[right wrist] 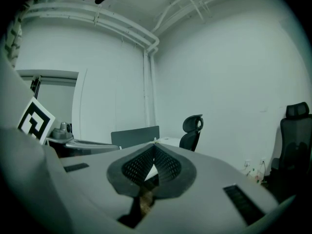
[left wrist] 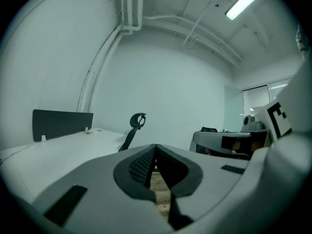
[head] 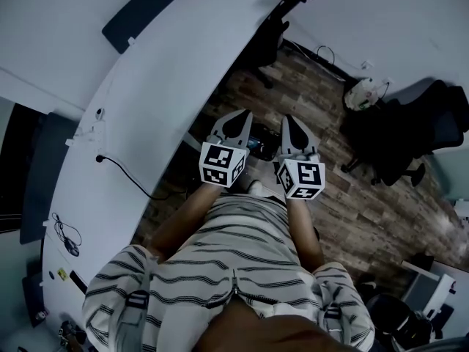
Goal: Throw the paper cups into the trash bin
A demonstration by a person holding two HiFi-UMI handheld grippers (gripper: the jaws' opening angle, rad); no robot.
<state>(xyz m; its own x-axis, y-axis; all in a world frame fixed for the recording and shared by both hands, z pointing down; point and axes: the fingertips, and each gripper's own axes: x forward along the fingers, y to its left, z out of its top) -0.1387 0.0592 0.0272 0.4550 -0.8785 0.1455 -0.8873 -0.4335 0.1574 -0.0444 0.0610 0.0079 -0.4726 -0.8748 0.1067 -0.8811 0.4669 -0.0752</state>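
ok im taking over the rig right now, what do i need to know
Left gripper: jaws together, nothing between them, held out in front of the body.
Right gripper: the same, jaws together and empty, beside the left.
Job's things: no paper cup or trash bin shows in any view. The white desk on the left carries a cable.
Done: cannot tell from here.
Left: find the cups and the bin, then bin the cups.
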